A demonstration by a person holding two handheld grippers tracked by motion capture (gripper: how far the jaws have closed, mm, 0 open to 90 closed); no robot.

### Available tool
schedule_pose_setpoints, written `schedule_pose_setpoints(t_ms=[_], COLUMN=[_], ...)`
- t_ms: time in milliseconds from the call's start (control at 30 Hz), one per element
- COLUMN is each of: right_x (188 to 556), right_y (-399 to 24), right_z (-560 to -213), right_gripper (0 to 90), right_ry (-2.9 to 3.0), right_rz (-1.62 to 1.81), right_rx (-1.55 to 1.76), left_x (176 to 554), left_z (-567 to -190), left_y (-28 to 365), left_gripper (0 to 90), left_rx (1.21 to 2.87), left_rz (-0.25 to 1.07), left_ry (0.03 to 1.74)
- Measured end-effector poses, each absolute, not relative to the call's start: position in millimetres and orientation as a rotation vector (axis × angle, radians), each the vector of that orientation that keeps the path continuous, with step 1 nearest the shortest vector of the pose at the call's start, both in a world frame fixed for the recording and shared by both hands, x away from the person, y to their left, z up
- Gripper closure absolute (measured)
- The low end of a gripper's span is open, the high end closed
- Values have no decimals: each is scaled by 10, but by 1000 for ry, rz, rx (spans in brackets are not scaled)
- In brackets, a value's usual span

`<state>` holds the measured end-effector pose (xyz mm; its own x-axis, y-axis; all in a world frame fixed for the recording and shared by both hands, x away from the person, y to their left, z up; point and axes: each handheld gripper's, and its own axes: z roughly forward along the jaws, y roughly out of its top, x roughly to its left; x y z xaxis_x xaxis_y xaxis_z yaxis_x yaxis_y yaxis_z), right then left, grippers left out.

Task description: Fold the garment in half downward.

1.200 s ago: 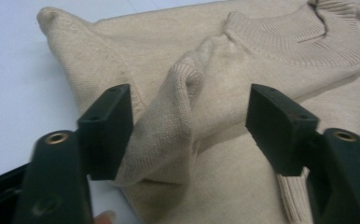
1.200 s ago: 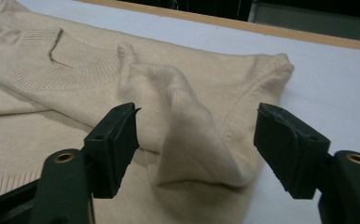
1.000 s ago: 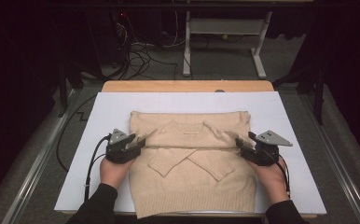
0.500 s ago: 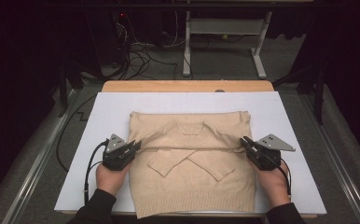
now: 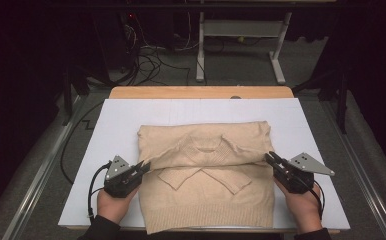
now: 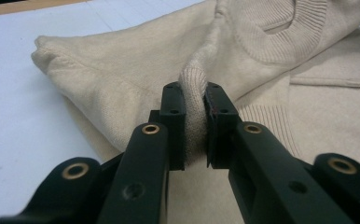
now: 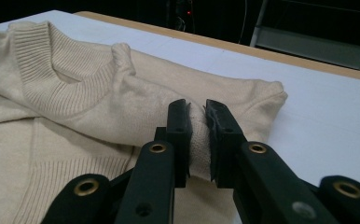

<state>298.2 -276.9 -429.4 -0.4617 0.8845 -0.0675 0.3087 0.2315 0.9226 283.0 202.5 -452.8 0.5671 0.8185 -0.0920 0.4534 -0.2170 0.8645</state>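
- Looks like a lab or recording room, not a home.
- Wooden tabletop [image 5: 201,92] covered by a plain white sheet [image 5: 116,125], staged as a work surface.
- Grey carpet floor [image 5: 41,165] around it; metal rails [image 5: 36,185] run along both sides.
- Loose black cables [image 5: 151,62] tangled on the floor behind, a small red light among them.
- White-legged desk frame [image 5: 241,35] farther back.
- Surroundings dark and curtained off; light falls on the tabletop.
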Motion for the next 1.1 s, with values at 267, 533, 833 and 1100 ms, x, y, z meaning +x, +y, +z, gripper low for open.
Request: schedule_pose_setpoints(t_ms=[267, 533, 833, 1100], right_x=[2775, 2630, 2508, 2427], right_y=[-2836, -2857, -2913, -2927], right_z=[-4310, -4407, -4455, -4473], right_gripper=[815, 815, 815, 816], right_ry=[1901, 1932, 1934, 1953], right_rz=[1239, 1210, 1212, 1207], right_rx=[1108, 1127, 1155, 1157], left_x=[2689, 2562, 2396, 2328], left_z=[-4546, -4656, -4661, -4682], left_y=[2117, 2123, 2128, 2134], left_gripper=[787, 786, 786, 786], left_rx=[1859, 1913, 1928, 1945], left_rz=[469, 438, 432, 407], left_ry=[1046, 1060, 1035, 1033])
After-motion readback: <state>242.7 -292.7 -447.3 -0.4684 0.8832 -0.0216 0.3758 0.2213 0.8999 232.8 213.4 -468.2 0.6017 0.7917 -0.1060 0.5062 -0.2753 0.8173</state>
